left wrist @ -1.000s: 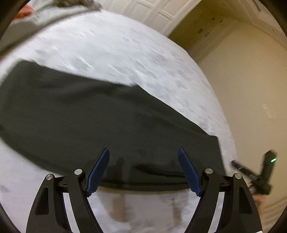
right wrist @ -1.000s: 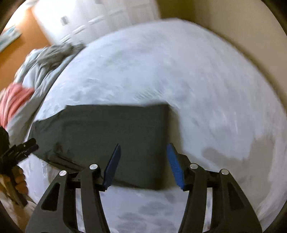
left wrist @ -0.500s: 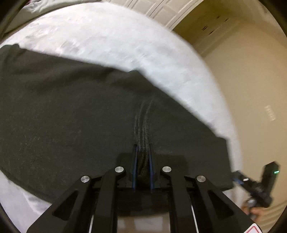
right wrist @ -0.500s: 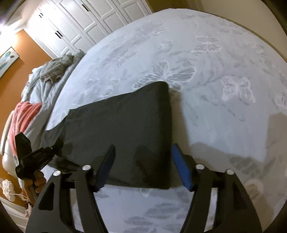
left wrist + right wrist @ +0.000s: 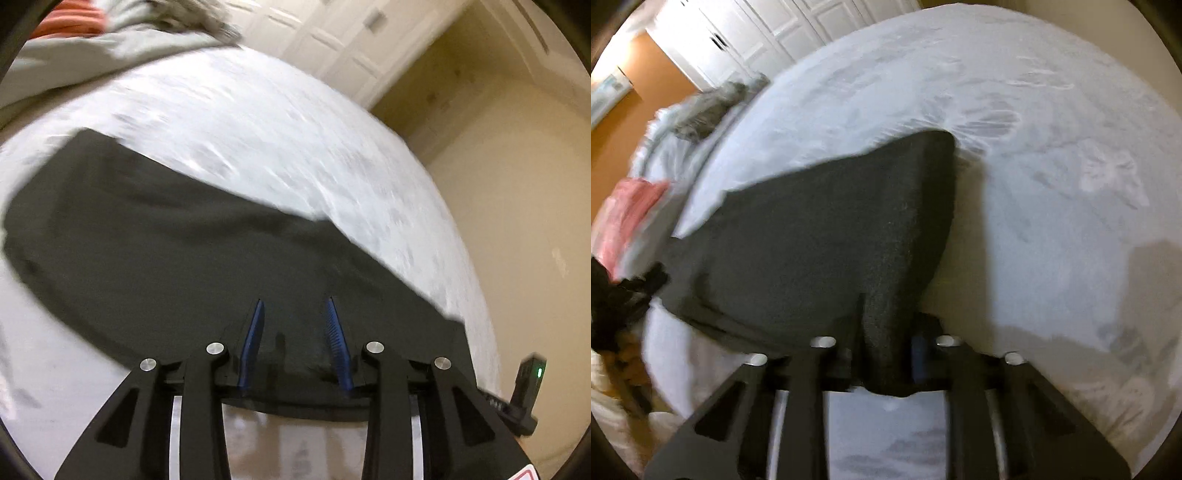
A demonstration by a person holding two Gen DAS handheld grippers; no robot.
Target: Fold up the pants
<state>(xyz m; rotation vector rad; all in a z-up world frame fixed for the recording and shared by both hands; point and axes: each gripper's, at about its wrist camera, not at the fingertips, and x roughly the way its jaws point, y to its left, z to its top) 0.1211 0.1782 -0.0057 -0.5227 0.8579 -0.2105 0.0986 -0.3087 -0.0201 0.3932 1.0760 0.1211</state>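
Dark grey pants point(image 5: 166, 240) lie folded in a long flat strip on the white bedspread point(image 5: 277, 129). My left gripper point(image 5: 294, 306) hovers over their near edge with its jaws opening; the blue pads point(image 5: 255, 332) stand apart and press on nothing, the cloth lying flat beneath them. In the right wrist view the pants point(image 5: 831, 229) end in a straight edge at the right. My right gripper point(image 5: 886, 332) is at the near corner, jaws closing, with a ridge of cloth pinched up between its fingers. Its pads are mostly hidden by the cloth.
Rumpled grey bedding point(image 5: 110, 40) and an orange-red cloth point(image 5: 631, 206) lie at the bed's far left. White closet doors point(image 5: 768, 33) and a beige wall point(image 5: 517, 184) stand behind. The bedspread point(image 5: 1052, 203) spreads right of the pants. The other gripper point(image 5: 524, 391) shows at the lower right.
My left gripper, shut on a pinch of cloth half a second ago, has let go and drawn back. My right gripper has sunk and closed on the pants' near corner.
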